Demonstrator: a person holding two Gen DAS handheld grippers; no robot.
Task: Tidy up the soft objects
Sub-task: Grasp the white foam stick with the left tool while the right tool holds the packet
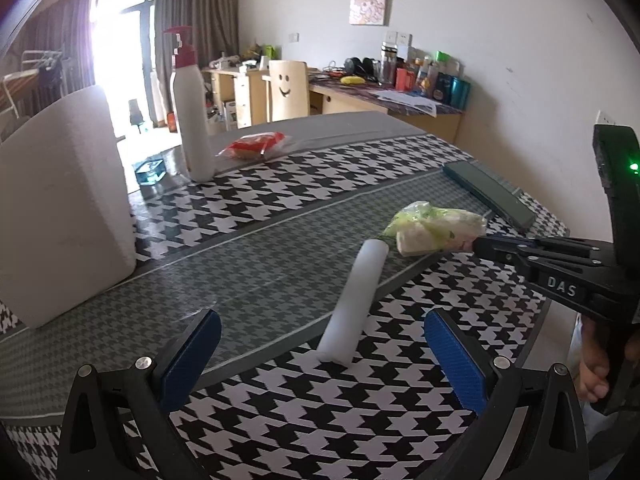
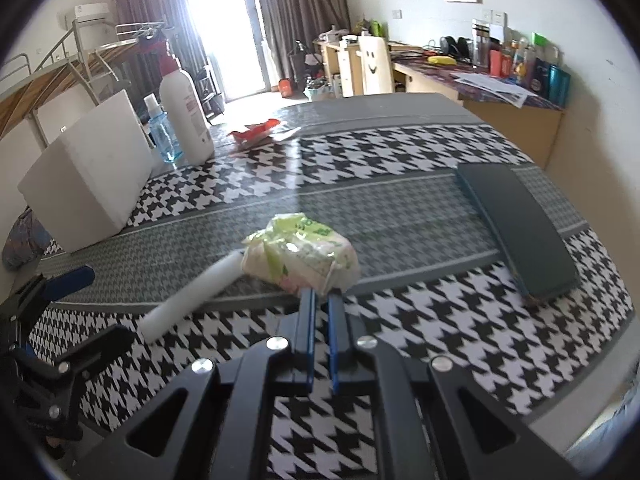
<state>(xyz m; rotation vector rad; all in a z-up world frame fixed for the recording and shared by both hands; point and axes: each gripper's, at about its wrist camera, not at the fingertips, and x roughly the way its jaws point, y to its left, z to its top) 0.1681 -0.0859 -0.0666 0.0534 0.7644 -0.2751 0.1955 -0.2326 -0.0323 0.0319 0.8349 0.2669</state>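
Two grippers working: right gripper is clamped on the tissue pack beside the foam tube, left gripper gapes around it, probably grabbing next.

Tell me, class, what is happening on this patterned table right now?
A person holds a gripper in each hand over a houndstooth-covered table. The right gripper is shut on the edge of a soft green-and-white tissue pack. The left gripper is open, with a white foam cylinder lying on the table between its fingers, not gripped. A white foam block, a pump bottle and a dark flat case sit untouched.
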